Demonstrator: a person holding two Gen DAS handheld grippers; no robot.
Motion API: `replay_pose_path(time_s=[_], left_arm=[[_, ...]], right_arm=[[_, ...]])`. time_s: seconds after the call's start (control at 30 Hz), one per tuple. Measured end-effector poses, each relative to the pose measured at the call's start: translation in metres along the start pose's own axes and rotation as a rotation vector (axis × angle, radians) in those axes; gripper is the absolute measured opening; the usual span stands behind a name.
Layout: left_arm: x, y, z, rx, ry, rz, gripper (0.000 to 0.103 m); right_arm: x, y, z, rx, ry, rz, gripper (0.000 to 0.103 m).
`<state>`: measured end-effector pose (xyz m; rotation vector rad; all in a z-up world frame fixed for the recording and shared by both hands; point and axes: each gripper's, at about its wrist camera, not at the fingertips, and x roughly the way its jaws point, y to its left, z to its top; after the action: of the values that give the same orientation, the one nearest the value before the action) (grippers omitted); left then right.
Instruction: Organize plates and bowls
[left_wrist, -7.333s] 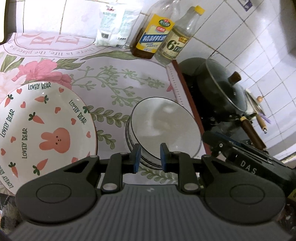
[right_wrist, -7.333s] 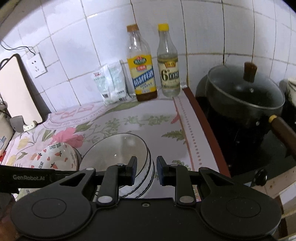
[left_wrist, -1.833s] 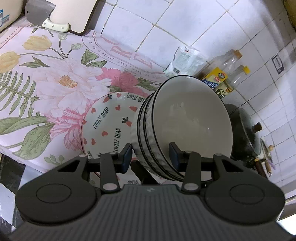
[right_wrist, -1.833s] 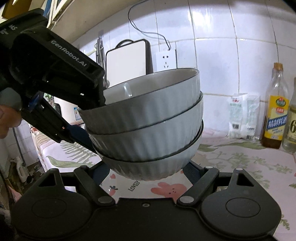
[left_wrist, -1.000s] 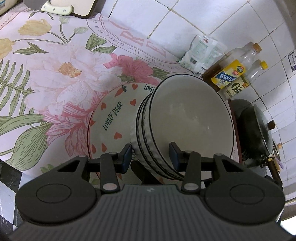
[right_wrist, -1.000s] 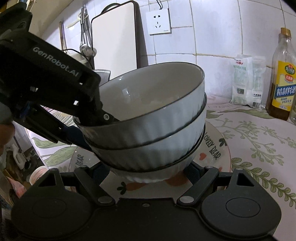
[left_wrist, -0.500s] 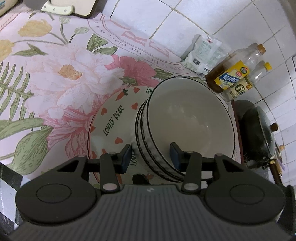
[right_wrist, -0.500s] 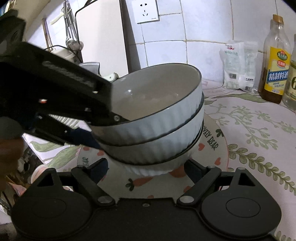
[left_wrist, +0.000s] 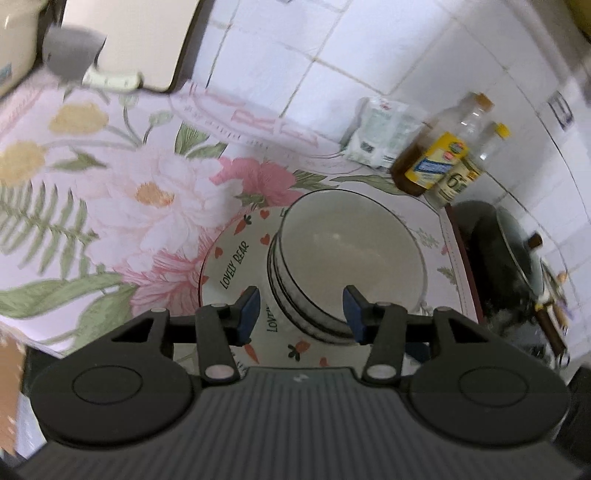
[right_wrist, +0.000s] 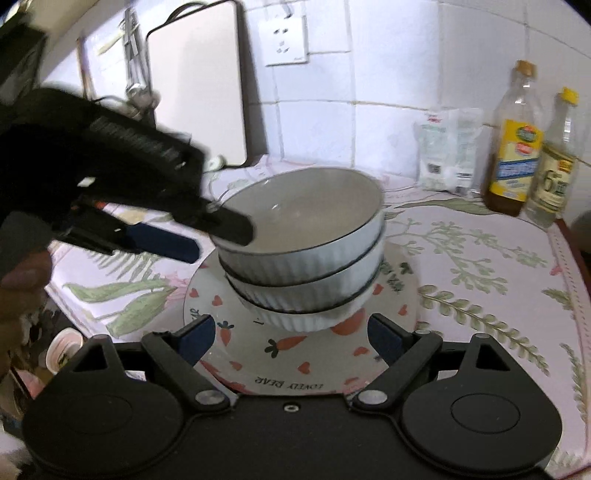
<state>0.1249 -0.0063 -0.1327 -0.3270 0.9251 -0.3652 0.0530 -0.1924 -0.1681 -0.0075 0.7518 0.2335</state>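
Tongs status: my left tongs (left_wrist: 301, 310) have just been opening, pads off the bowl stack (left_wrist: 347, 266), near rim between them, nothing gripped. Right tongs (right_wrist: 290, 336) spread wide, base of the stack between the pads but not touching. Three ribbed bowls sit nested on the carrot-print plate (right_wrist: 295, 373), which lies on the floral worktop (left_wrist: 110, 192). Step in hand looks like release and retreat. To do it well: lift both tongs straight up and back so no pad clips the top rim and tips the stack. Oil bottles (right_wrist: 517, 147) stand well apart.
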Motion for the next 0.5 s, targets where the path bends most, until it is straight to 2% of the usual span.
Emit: replay_pose_path(time_s=[0.17,0.33,0.5], left_arm=[[-0.037,-0.021,-0.006,0.144,-0.027,0.032,0.053],[-0.073,-0.039,-0.006,0.234,-0.034,0.084,0.059],[-0.106,-0.049,-0.01,0.282,-0.046,0.124,0.065]], right_arm=[[-0.037,-0.008,0.008,0.063,-0.036,-0.047,0.092],[-0.083,-0.018,0.016,0.11,-0.051,-0.037,0.092],[-0.121,-0.013,0.027,0.088,-0.031,-0.135,0.093]])
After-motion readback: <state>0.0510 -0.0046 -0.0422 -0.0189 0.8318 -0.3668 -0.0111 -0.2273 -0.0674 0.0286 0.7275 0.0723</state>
